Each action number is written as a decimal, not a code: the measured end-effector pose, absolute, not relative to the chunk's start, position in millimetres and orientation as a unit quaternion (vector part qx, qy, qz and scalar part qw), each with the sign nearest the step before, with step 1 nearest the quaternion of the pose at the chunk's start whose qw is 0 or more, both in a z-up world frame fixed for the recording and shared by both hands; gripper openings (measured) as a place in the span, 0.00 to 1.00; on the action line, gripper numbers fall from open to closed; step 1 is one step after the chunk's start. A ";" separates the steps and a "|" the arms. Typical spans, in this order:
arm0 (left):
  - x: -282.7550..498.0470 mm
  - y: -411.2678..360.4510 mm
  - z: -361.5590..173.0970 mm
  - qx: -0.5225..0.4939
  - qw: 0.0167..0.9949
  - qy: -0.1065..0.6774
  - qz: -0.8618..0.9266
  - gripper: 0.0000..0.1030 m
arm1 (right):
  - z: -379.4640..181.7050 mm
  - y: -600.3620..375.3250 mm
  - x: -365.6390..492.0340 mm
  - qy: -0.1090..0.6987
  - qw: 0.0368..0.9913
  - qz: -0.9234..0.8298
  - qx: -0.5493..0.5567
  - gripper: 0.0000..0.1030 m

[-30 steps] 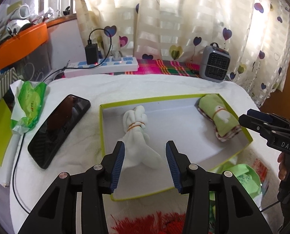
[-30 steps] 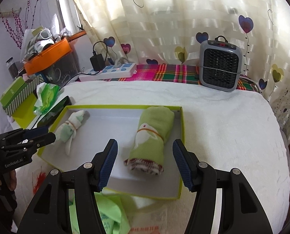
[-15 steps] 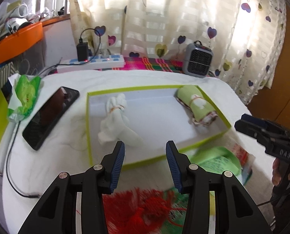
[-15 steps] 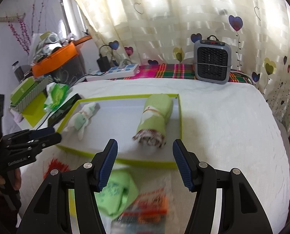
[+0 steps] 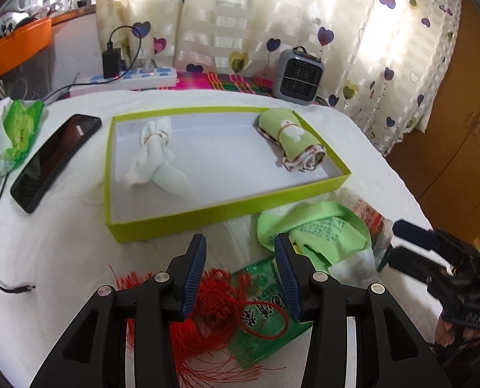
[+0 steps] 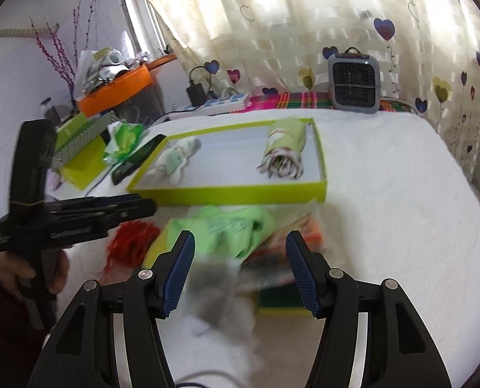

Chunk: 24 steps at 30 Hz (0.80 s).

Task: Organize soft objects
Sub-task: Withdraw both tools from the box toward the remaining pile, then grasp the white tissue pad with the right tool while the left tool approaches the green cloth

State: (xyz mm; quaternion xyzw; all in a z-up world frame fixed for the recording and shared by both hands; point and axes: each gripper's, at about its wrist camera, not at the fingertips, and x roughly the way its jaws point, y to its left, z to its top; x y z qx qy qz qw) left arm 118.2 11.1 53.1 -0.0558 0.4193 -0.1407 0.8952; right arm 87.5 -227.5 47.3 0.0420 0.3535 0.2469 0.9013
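A lime-edged tray (image 5: 188, 220) (image 6: 240, 190) holds a white tied sock bundle (image 5: 155, 158) (image 6: 178, 158) at its left and a green rolled cloth (image 5: 293, 140) (image 6: 285, 148) at its right. In front of the tray lies a pile: a red tassel knot (image 5: 215, 300) (image 6: 130, 239), a light green cloth (image 5: 320, 236) (image 6: 227, 229), packets and a blurred grey-white cloth (image 6: 220, 284). My left gripper (image 5: 240, 252) hangs open above the red knot. My right gripper (image 6: 240, 249) hangs open over the pile, holding nothing.
A black phone (image 5: 55, 158), a green wipes packet (image 5: 16, 129) and a cable lie left of the tray. A power strip (image 5: 133, 76) and a small grey heater (image 5: 299, 77) (image 6: 354, 80) stand at the back. A wooden cabinet is at right.
Both grippers have drawn back from the tray toward the near edge. The pile of red knot, green cloth and packets has come into view beneath them.
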 end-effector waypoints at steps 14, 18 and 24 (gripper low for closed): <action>114.4 10.1 46.8 -0.060 0.891 0.426 -0.144 0.42 | 22.9 -187.4 59.8 0.362 0.898 0.246 -0.056 0.58; 114.1 9.8 46.2 -0.060 0.891 0.426 -0.144 0.41 | 17.5 -178.4 57.0 0.357 0.900 0.235 -0.090 0.58; 114.3 9.8 46.1 -0.059 0.891 0.427 -0.144 0.41 | 14.7 -173.6 53.9 0.350 0.903 0.217 -0.121 0.58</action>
